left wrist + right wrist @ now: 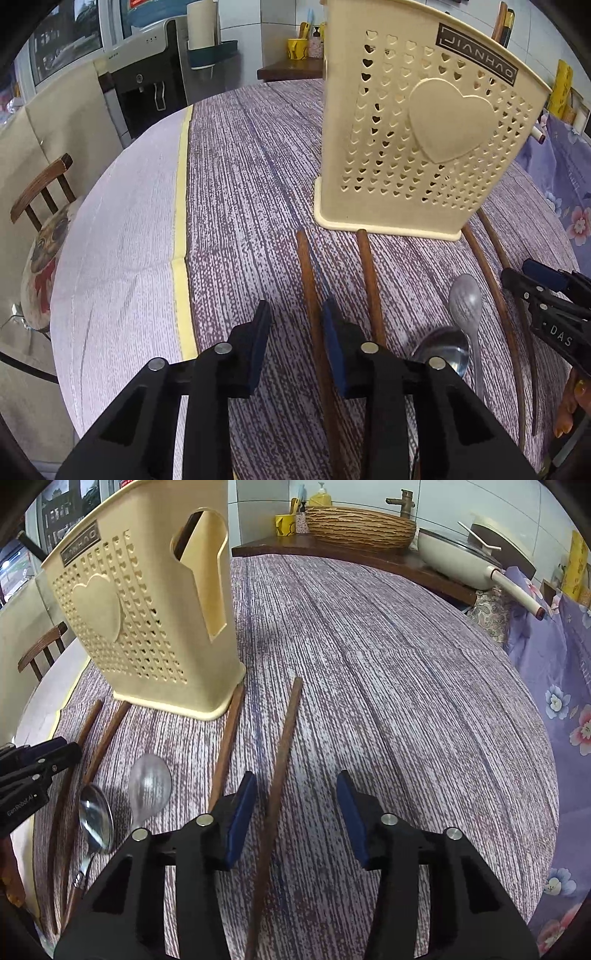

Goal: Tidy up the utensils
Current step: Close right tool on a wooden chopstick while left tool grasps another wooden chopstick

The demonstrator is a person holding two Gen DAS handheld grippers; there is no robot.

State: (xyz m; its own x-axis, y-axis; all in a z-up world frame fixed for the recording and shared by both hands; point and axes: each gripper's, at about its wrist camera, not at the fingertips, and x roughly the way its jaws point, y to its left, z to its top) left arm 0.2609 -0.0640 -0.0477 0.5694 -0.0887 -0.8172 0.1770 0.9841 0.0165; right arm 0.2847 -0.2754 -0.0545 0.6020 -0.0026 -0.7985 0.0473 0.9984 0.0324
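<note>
Brown wooden chopsticks point(280, 775) lie lower centre before the cream utensil holder point(147, 627), both grippers, left gripper point(295, 343) and right gripper point(295, 812), spread wide and empty, probably poised to load them.

left gripper point(295, 332) jaws apart over the tablecloth point(240, 184) | cream utensil holder point(417, 147) upright ahead | chopsticks point(369, 280) lying just before holder's base | two spoons point(465, 306) nearer, right | right gripper point(532, 280) at far right
</note>
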